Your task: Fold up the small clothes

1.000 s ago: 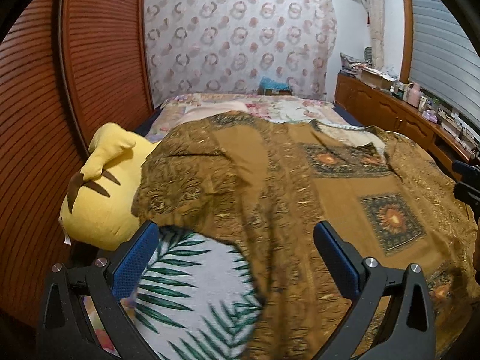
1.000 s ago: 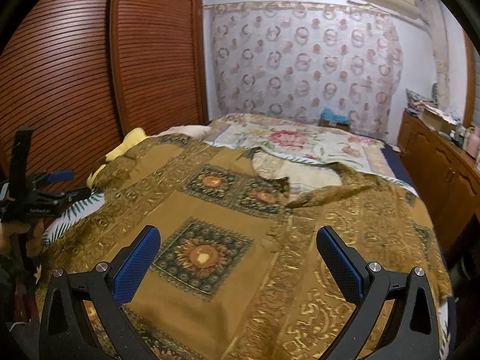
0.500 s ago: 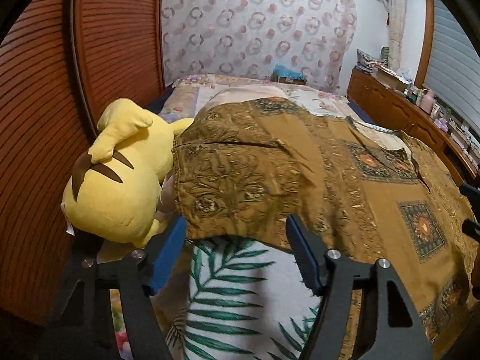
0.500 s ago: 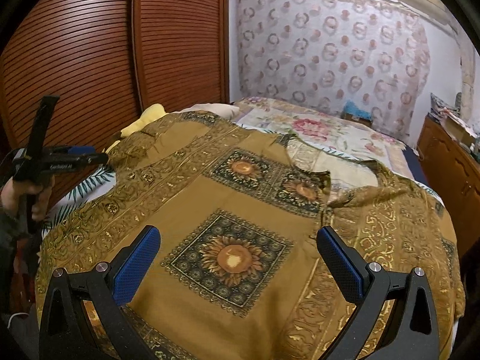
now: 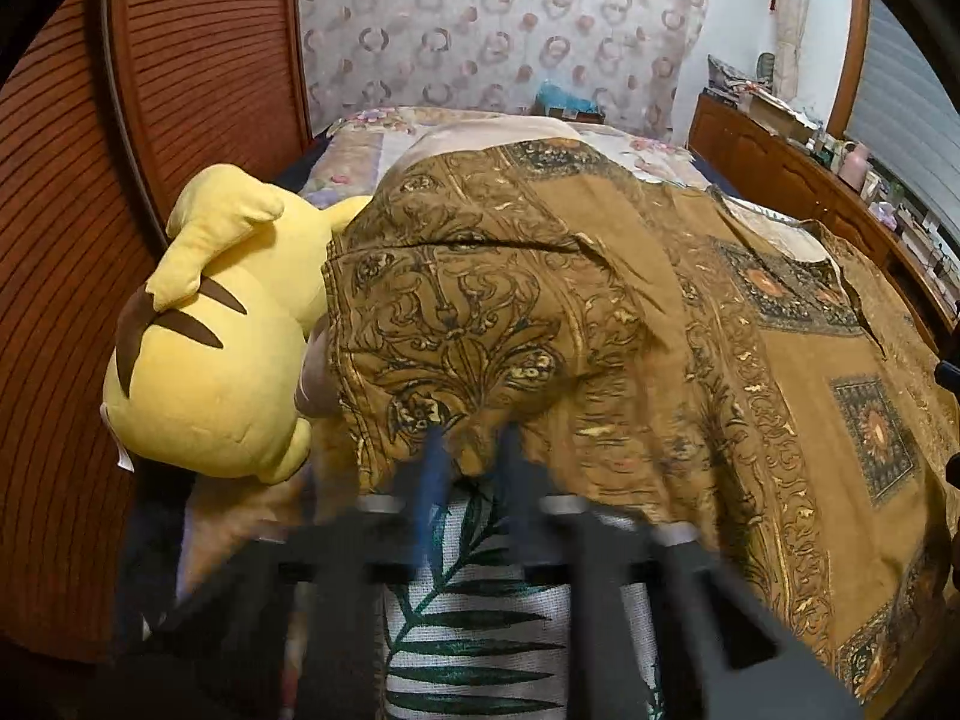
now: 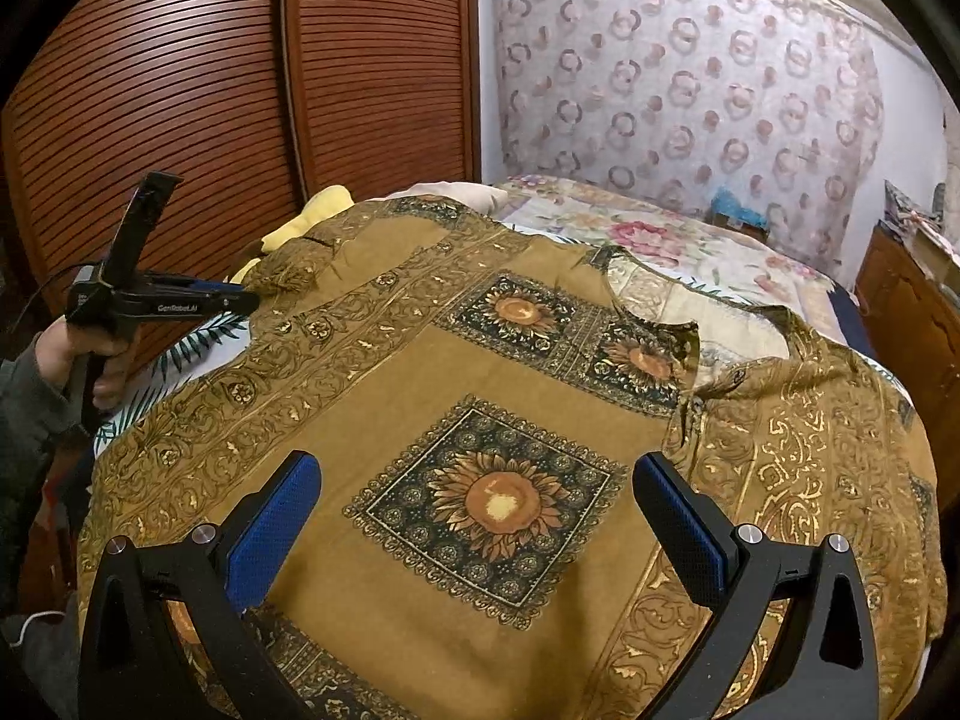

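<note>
Narrowing since earlier, left gripper [image 5: 471,462] jaws pinch shirt [image 5: 600,324] sleeve; right gripper [image 6: 477,516] gapes.

You have one garment here: a mustard-brown shirt [image 6: 384,396] with gold scrollwork borders and dark square sunflower panels. It lies spread open and mostly flat across the bed [image 6: 690,240], collar toward the headboard end. Its sleeve [image 5: 456,330] reaches the bed's side by the yellow plush toy [image 5: 222,324], its hem edge puckered and bunched.
</note>
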Action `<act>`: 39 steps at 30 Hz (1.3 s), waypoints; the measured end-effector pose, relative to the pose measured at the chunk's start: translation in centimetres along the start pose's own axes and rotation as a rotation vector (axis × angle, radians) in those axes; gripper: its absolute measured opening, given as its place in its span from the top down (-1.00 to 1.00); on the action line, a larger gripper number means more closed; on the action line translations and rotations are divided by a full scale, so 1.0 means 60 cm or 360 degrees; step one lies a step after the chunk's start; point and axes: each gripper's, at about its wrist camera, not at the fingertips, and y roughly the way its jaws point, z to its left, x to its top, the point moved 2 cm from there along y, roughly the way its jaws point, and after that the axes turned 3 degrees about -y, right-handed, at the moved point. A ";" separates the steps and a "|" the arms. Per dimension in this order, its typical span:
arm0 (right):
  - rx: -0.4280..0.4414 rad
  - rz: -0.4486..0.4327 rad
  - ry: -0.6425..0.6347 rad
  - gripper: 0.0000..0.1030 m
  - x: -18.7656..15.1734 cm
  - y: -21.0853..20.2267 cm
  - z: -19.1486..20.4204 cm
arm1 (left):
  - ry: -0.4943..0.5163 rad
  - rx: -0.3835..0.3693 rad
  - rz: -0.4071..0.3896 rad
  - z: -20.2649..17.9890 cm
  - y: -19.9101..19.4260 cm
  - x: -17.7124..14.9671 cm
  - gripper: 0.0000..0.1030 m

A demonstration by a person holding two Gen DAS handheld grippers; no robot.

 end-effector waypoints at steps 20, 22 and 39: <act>-0.0056 -0.0071 0.0180 -1.00 -0.028 -0.052 -0.046 | 0.0363 -0.0294 -0.0315 -0.214 -0.121 0.082 0.93; -0.0058 -0.0069 0.0189 -1.00 -0.030 -0.054 -0.049 | 0.0379 -0.0321 -0.0293 -0.233 -0.113 0.072 0.93; -0.0018 -0.0061 0.0118 -0.95 -0.006 -0.046 -0.039 | 0.0211 -0.0283 -0.0413 -0.172 -0.168 0.015 -0.58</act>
